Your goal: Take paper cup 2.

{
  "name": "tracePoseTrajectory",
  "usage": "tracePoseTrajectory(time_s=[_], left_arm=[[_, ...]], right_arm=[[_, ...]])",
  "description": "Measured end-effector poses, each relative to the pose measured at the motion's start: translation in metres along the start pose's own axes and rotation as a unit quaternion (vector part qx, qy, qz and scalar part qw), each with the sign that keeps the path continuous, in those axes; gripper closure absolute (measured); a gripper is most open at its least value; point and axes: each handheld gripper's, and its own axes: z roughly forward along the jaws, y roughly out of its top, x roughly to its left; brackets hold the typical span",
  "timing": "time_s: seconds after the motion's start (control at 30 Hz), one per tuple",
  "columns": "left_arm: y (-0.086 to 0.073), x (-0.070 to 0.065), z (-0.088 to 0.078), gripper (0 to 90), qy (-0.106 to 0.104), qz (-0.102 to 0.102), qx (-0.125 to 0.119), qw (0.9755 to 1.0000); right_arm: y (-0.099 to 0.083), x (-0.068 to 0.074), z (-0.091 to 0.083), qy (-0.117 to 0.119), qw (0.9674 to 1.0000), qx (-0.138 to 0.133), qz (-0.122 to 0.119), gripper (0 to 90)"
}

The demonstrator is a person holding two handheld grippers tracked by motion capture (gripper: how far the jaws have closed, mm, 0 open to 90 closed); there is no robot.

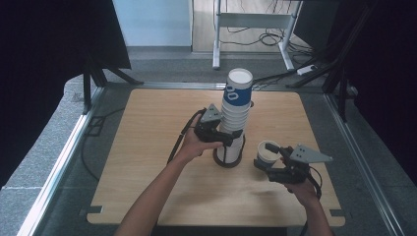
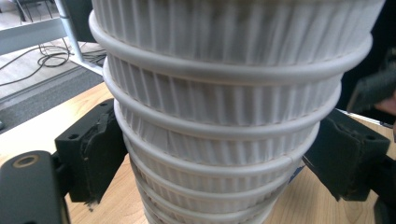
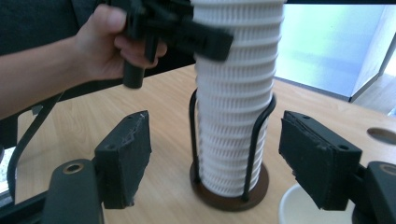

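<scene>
cup stack in wire holder, wooden table.
we see left gripper clamping the stack; right gripper open beside a single cup; cables behind.

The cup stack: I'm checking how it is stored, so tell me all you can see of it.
The cup stack is a tall column of nested white ribbed cups with rolled rims; the top cup has a blue printed wall. It looks like paper. It stands about upright in a black wire holder with a round base on the wooden table. The left tool closes around its lower middle, pads against the ribs.
</scene>
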Motion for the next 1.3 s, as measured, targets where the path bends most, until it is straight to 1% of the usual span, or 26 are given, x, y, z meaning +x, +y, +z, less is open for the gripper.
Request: tracePoseTrajectory(time_s=[0.07, 0.17, 0.2, 0.3, 0.33, 0.43, 0.7, 0.83, 0.93, 1.1, 1.2, 1.3], left_arm=[[0.000, 0.000, 0.000, 12.6, 0.001, 0.000, 0.000, 1.0000], [0.000, 0.000, 0.000, 12.6, 0.001, 0.000, 0.000, 1.0000], [0.000, 0.000, 0.000, 12.6, 0.001, 0.000, 0.000, 1.0000], [0.000, 0.000, 0.000, 12.6, 0.001, 0.000, 0.000, 1.0000], [0.000, 0.000, 0.000, 12.6, 0.001, 0.000, 0.000, 1.0000], [0.000, -0.001, 0.000, 12.6, 0.001, -0.001, -0.001, 1.0000], [0.000, 0.000, 0.000, 12.7, 0.001, 0.000, 0.000, 1.0000], [0.000, -0.001, 0.000, 12.7, 0.002, 0.001, 0.001, 1.0000], [0.000, -0.001, 0.000, 12.7, 0.002, 0.001, 0.000, 1.0000], [0.000, -0.001, 0.000, 12.7, 0.002, -0.003, -0.004, 1.0000], [0.000, -0.001, 0.000, 12.7, 0.002, -0.001, -0.002, 1.0000], [0.000, -0.001, 0.000, 12.7, 0.002, -0.001, -0.001, 1.0000]], right_arm=[[0.012, -0.005, 0.002, 0.002, 1.0000, 0.005, -0.002, 25.5], [0.027, -0.008, 0.004, 0.006, 0.9998, 0.010, -0.017, 25.5], [0.030, -0.008, 0.005, 0.007, 0.9998, 0.011, -0.017, 25.5], [0.048, -0.011, 0.005, 0.021, 0.9994, 0.009, -0.027, 25.5], [0.051, -0.012, 0.005, 0.022, 0.9993, 0.008, -0.028, 25.5], [0.068, -0.014, 0.005, 0.030, 0.9991, 0.002, -0.030, 25.4], [0.108, -0.018, 0.013, 0.039, 0.9986, 0.004, -0.036, 25.1], [0.122, -0.019, 0.016, 0.050, 0.9980, 0.009, -0.037, 24.9], [0.128, -0.020, 0.018, 0.055, 0.9978, 0.006, -0.036, 25.0], [0.136, -0.017, 0.023, 0.058, 0.9973, 0.010, -0.043, 24.8], [0.140, -0.017, 0.026, 0.062, 0.9971, 0.011, -0.043, 24.7], [0.144, -0.019, 0.029, 0.059, 0.9974, 0.011, -0.041, 24.5]])
